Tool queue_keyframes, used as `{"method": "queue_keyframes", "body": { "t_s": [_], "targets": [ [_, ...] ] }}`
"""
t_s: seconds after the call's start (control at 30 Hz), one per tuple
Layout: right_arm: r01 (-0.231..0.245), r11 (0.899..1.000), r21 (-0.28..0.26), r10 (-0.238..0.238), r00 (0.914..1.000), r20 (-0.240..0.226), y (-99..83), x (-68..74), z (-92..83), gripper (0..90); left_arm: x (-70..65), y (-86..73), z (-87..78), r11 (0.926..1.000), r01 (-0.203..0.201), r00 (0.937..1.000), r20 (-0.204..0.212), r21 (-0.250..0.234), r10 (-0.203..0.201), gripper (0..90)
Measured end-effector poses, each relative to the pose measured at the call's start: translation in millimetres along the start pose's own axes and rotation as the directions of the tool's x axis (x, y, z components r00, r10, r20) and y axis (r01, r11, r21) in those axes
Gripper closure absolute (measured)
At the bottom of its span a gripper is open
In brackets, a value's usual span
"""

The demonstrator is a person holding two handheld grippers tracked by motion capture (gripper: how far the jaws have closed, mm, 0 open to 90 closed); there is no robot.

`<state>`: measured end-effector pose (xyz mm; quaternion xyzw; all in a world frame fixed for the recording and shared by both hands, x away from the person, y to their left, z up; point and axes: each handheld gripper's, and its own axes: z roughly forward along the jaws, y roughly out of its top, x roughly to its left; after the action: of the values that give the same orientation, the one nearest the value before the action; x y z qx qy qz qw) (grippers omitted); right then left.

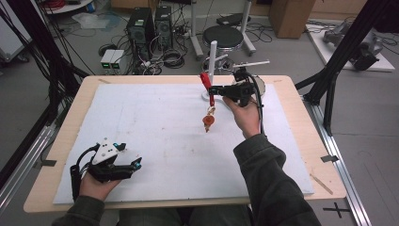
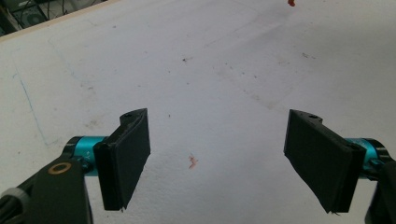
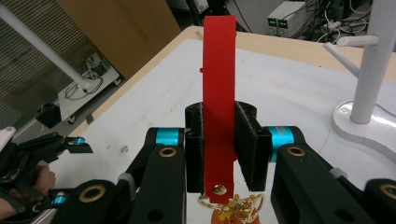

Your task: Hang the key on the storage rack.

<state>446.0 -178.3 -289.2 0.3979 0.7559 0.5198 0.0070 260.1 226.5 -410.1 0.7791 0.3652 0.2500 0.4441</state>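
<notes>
High view: above the near edge, facing forward and down over the whole bench point(image 1: 301, 155).
Left view: close, low over the mat point(image 2: 224, 70).
Right view: close, facing the bench's left side; shares the left tongs point(image 3: 70, 144) with the high view.

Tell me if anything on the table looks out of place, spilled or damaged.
Nothing is spilled or broken. The white mat is scuffed, with specks and a small red mark between the open left gripper jaws. The right gripper pinches the red strap of a keychain beside the white stand.
</notes>
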Motion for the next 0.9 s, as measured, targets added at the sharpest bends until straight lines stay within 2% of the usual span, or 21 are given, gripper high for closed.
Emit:
{"method": "queue_keyframes", "body": {
  "t_s": [0.5,0.9],
  "targets": [
    [-0.061,0.998,-0.032,0.062,0.9980,0.014,8.9,-22.0,4.0,74.5,0.0,0.0,-0.1,1.0000,0.001,1.0000,0.000,0.000,-0.001,23.0],
    [-0.116,0.993,-0.025,0.116,0.9932,0.008,8.7,-36.7,14.9,74.5,0.6,-0.3,-0.2,1.0000,0.003,1.0000,0.001,-0.002,-0.003,22.9]
  ]
}}
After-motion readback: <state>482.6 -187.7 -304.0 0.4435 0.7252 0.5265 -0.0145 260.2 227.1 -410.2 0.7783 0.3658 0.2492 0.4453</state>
